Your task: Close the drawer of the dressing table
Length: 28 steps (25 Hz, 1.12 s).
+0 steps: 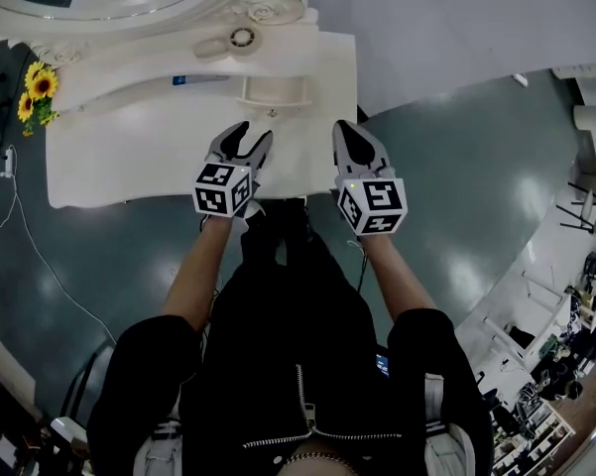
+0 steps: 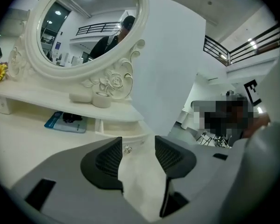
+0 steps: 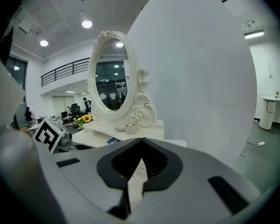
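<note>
i am holding both claws out over the near part of the dressing table top (image 1: 129,167), side by side and well apart. the left gripper (image 1: 253,135) is standing with its jaws apart, and nothing is sitting between the pads. the right gripper (image 1: 345,129) is standing with its jaws brought together at the tips, and it is gripping nothing.

the drawer (image 1: 275,91) is lying ahead of both claws, further across the top, under the raised shelf (image 2: 60,104) at the foot of the mirror (image 2: 84,27). it is sticking out of its housing toward me, so i am judging it open and the task not yet done. its front is running left to right across my view. its slide axis is running straight away from me, toward the mirror. the push is therefore needing to go forward along that axis, square onto the front.

the left gripper is the nearer one. the drawer is lying just ahead of its tips and a little to their right. in the left gripper view the small knob (image 2: 127,149) is showing through the gap between the jaws, close beside the left-hand pad but apart from it. the right gripper is sitting off to the drawer's right, out of line with the front. i am judging the left claw the one placed for the push. a push landing toward one end of the front is risking skewing the drawer in its housing.
</note>
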### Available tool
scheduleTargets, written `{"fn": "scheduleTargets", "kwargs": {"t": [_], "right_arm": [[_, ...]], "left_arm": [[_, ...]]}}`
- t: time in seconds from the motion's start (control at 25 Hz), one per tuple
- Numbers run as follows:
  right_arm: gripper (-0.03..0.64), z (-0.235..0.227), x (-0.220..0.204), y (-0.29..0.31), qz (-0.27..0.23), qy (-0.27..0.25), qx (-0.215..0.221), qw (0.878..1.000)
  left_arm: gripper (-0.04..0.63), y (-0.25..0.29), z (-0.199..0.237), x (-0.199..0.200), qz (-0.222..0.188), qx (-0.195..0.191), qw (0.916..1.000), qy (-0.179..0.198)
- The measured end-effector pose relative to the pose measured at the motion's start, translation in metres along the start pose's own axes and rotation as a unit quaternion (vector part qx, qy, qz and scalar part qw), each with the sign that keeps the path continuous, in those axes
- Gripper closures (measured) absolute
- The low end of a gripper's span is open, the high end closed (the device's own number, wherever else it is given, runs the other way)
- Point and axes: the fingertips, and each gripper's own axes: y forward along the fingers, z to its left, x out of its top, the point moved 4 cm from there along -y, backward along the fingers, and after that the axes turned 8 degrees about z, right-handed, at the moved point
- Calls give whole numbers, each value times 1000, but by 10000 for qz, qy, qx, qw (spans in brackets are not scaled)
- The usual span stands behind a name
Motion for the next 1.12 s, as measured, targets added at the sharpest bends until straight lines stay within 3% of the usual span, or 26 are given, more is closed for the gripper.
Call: {"fn": "scheduleTargets", "kwargs": {"t": [0.64,1.12], "right_arm": [[611,-21,-14,-3,191,141,-145,9996],[611,-33,-30,-9,346,248,-285,9987]], "left_arm": [[377,59,16,-22,467,-43,9926,-1123],[397,91,30,-36,397,-259,9700,-2385]]}}
